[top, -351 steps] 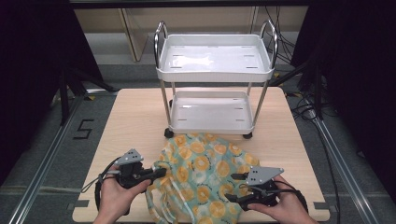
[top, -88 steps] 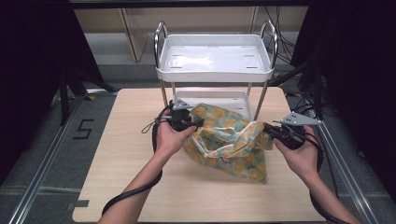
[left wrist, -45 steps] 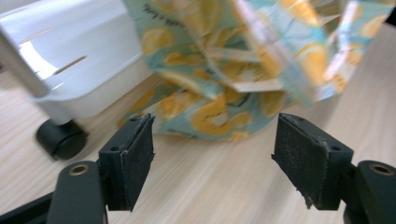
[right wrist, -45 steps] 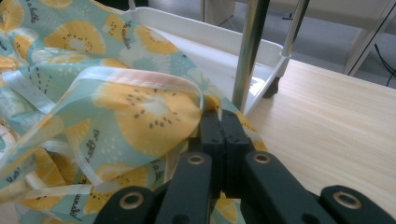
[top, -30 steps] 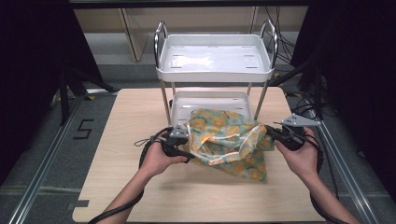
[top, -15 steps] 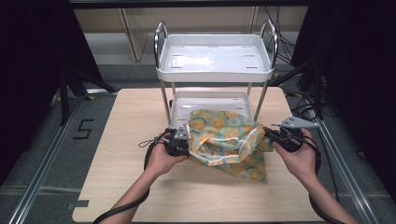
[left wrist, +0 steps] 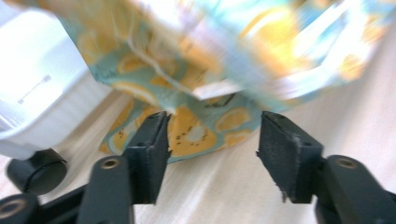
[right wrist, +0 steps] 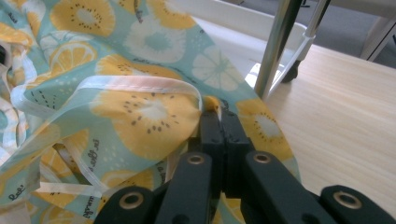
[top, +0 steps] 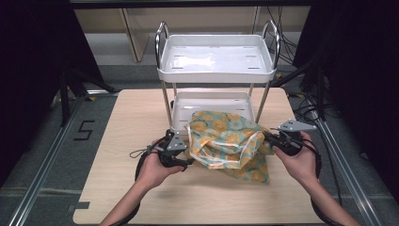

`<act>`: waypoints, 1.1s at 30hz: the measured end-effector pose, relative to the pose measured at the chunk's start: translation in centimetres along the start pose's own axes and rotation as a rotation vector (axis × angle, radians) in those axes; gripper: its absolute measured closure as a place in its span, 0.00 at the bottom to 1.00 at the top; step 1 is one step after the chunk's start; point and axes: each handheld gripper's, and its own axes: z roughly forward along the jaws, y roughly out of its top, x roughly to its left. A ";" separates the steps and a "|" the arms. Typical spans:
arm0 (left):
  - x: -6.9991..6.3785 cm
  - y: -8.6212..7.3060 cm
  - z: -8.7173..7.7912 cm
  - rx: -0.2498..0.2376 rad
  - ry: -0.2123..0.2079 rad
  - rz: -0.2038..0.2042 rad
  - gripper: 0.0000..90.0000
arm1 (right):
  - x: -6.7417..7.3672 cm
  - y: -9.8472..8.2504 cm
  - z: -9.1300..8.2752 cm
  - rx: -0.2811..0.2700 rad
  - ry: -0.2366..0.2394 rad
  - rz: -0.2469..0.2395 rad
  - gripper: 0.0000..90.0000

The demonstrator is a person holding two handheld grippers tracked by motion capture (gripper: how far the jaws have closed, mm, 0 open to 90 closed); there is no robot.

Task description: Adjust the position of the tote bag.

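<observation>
A teal fabric cloth printed with yellow citrus slices (top: 226,141) is lying beside a glossy white two-tier cart (top: 216,70) on a pale wood-grain table (top: 122,117).

Bare table at left and bottom, cart blocking the middle

We see open table (top: 113,141) across the left and bottom of the high view; the cart (top: 216,70) and the cloth (top: 226,141) draped against its lower shelf block the centre, between both grippers.
</observation>
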 end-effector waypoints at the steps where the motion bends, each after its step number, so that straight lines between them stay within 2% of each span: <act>1: -0.3 0.1 -0.4 -0.025 -0.008 -0.005 0.44 | 0.1 -0.1 -0.1 0.016 0.002 -0.002 1.00; 2: -0.5 0.3 -0.6 -0.044 -0.008 -0.004 0.42 | 0.2 -0.2 0.1 0.014 0.010 -0.004 1.00; 3: -0.7 0.4 -0.7 -0.044 -0.009 -0.003 0.42 | 0.5 -0.3 0.1 0.027 0.010 0.012 1.00; 4: -0.8 0.5 -0.6 -0.047 -0.013 -0.004 0.41 | 0.6 -0.4 0.1 0.047 0.018 0.004 1.00; 6: -1.0 0.7 0.0 -0.063 -0.034 -0.033 0.44 | 0.7 -0.5 0.1 0.058 0.026 -0.014 1.00; 8: -1.0 0.9 0.4 -0.104 -0.061 -0.073 0.51 | 1.1 -0.8 0.2 0.081 0.042 -0.015 1.00; 9: -1.2 1.3 0.4 -0.145 -0.073 -0.101 0.54 | 1.1 -0.8 0.2 0.087 0.049 -0.039 1.00; 10: -1.2 1.6 0.1 -0.148 -0.065 -0.111 0.60 | 1.4 -1.0 0.1 0.108 0.060 -0.034 1.00; 11: -1.3 1.9 0.0 -0.175 -0.076 -0.130 0.62 | 1.3 -1.1 0.0 0.095 0.054 -0.061 0.99; 12: -1.4 2.5 -0.3 -0.199 -0.082 -0.135 0.66 | 1.5 -1.2 -0.1 0.102 0.072 -0.050 0.92; 13: -1.4 2.5 -0.3 -0.199 -0.082 -0.135 0.66 | 1.5 -1.2 -0.3 0.121 0.086 -0.061 0.86; 14: -1.4 2.9 -0.4 -0.202 -0.076 -0.132 0.66 | 1.5 -1.2 -0.3 0.121 0.086 -0.061 0.86; 15: -1.5 3.3 -0.5 -0.207 -0.068 -0.133 0.66 | 1.5 -1.1 -0.6 0.144 0.105 -0.074 0.79; 16: -1.4 3.5 -0.5 -0.213 -0.067 -0.121 0.66 | 1.8 -1.1 -0.9 0.132 0.100 -0.087 0.75; 17: -1.4 3.9 -0.5 -0.215 -0.062 -0.132 0.66 | 1.7 -0.8 -1.6 0.127 0.117 -0.124 0.66; 18: -1.5 4.1 -0.4 -0.221 -0.066 -0.139 0.66 | 1.7 -0.8 -1.6 0.127 0.117 -0.124 0.66; 19: -1.6 4.6 -0.2 -0.227 -0.059 -0.128 0.66 | 1.9 -0.5 -2.4 0.101 0.115 -0.143 0.62; 20: -1.6 4.6 -0.2 -0.227 -0.059 -0.128 0.66 | 1.9 -0.5 -2.4 0.101 0.115 -0.143 0.62; 21: -1.7 4.9 0.1 -0.234 -0.063 -0.138 0.66 | 2.3 -0.2 -3.1 0.092 0.117 -0.166 0.61; 23: -1.7 5.4 0.4 -0.231 -0.053 -0.134 0.66 | 2.5 0.0 -3.4 0.083 0.115 -0.166 0.60; 24: -1.7 5.6 0.4 -0.222 -0.052 -0.131 0.66 | 2.5 0.4 -3.7 0.080 0.135 -0.202 0.60; 27: -1.5 6.3 0.8 -0.228 -0.054 -0.128 0.66 | 2.5 1.1 -4.6 0.072 0.128 -0.226 0.59; 28: -1.4 6.6 0.9 -0.225 -0.044 -0.117 0.66 | 2.4 1.1 -4.8 0.079 0.131 -0.226 0.60; 29: -1.5 6.9 1.1 -0.228 -0.042 -0.136 0.66 | 2.2 1.1 -5.1 0.076 0.125 -0.217 0.60; 30: -1.4 7.2 1.2 -0.229 -0.043 -0.115 0.66 | 2.1 1.0 -5.3 0.061 0.134 -0.191 0.60; 32: -1.6 7.7 1.4 -0.228 -0.043 -0.122 0.66 | 2.2 1.0 -5.3 0.055 0.145 -0.183 0.60; 33: -1.6 8.0 1.6 -0.223 -0.042 -0.108 0.66 | 2.5 1.0 -5.2 0.045 0.161 -0.168 0.59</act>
